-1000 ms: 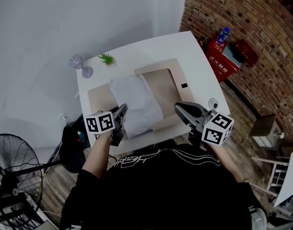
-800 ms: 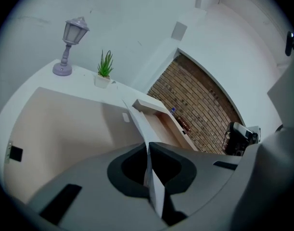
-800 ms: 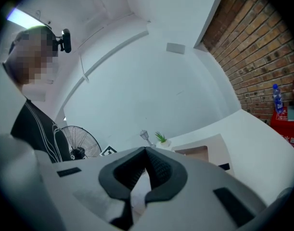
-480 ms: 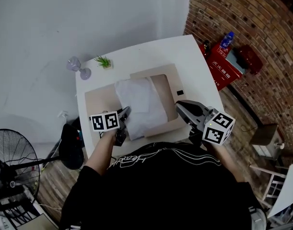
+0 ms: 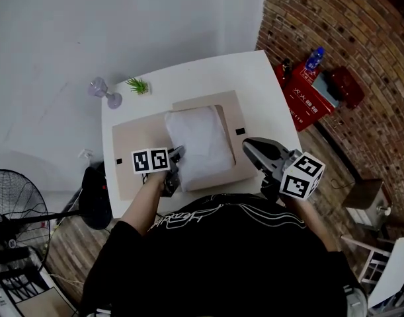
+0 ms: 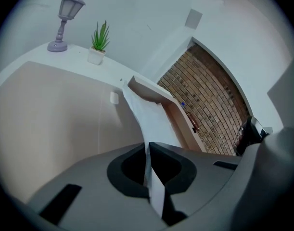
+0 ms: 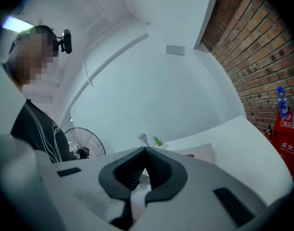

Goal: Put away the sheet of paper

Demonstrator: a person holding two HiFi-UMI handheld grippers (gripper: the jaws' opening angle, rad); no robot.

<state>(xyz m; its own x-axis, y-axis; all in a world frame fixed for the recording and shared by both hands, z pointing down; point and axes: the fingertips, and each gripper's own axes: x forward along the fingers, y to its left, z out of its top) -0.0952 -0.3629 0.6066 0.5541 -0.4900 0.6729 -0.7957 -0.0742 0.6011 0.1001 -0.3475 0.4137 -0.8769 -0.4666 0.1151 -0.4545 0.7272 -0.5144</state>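
Note:
The white sheet of paper [image 5: 196, 144] lies over the right half of an open tan folder [image 5: 132, 144] on the white table [image 5: 254, 71]. My left gripper [image 5: 176, 154] is shut on the sheet's near left edge. In the left gripper view the paper [image 6: 147, 124] runs edge-on from between the jaws of the left gripper [image 6: 147, 150] toward the folder's raised flap [image 6: 151, 88]. My right gripper [image 5: 249, 145] hovers at the folder's near right corner. In its own view the right gripper [image 7: 146, 150] is shut with nothing in it.
A small purple lamp [image 5: 99, 88] and a potted plant [image 5: 137, 84] stand at the table's far left corner. On the floor there is a red box [image 5: 314, 88] to the right by the brick wall. A fan [image 5: 16, 203] and a dark bag [image 5: 96, 197] are to the left.
The sheet has slid from across the fold onto the folder's right half, with my left gripper still holding its edge. The right gripper has barely moved.

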